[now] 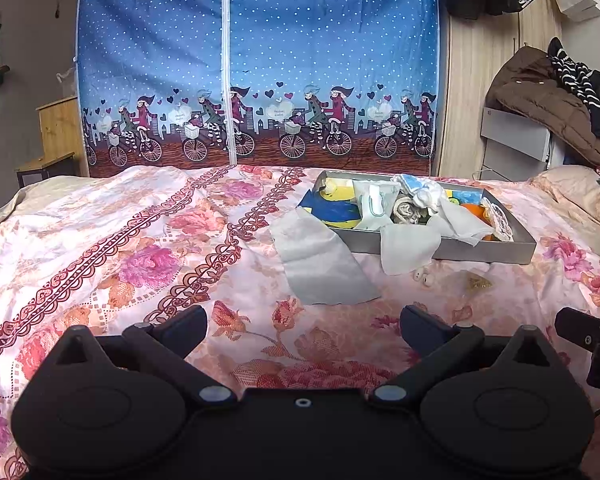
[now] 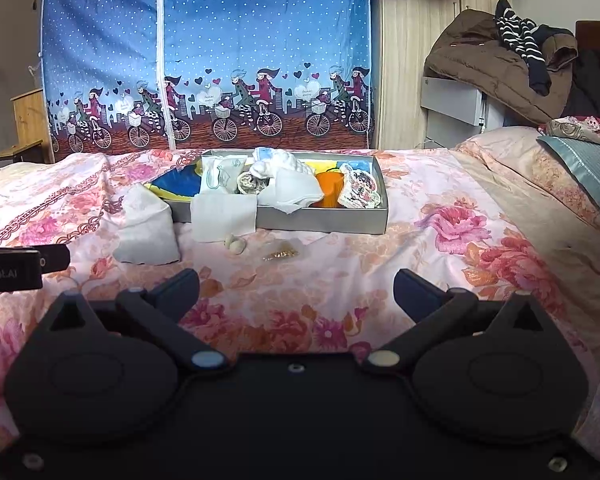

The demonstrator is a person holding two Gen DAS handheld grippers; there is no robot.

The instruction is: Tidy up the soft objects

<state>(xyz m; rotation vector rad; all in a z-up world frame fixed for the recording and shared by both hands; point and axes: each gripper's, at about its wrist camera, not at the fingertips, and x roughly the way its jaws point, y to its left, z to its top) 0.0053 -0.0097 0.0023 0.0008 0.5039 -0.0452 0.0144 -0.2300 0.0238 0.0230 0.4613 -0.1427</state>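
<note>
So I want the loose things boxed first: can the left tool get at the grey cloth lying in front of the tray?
Probably yes. The left tool is open and empty, and the grey cloth lies flat on the bedspread straight ahead, with nothing between them.

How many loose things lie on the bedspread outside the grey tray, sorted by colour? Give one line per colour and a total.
White or pale grey: 1, the flat cloth beside the tray
Cream: 1, the small lump
Gold: 1, the small glittery piece
Total: 3
The white cloth draped over the tray's rim is not counted.
</note>
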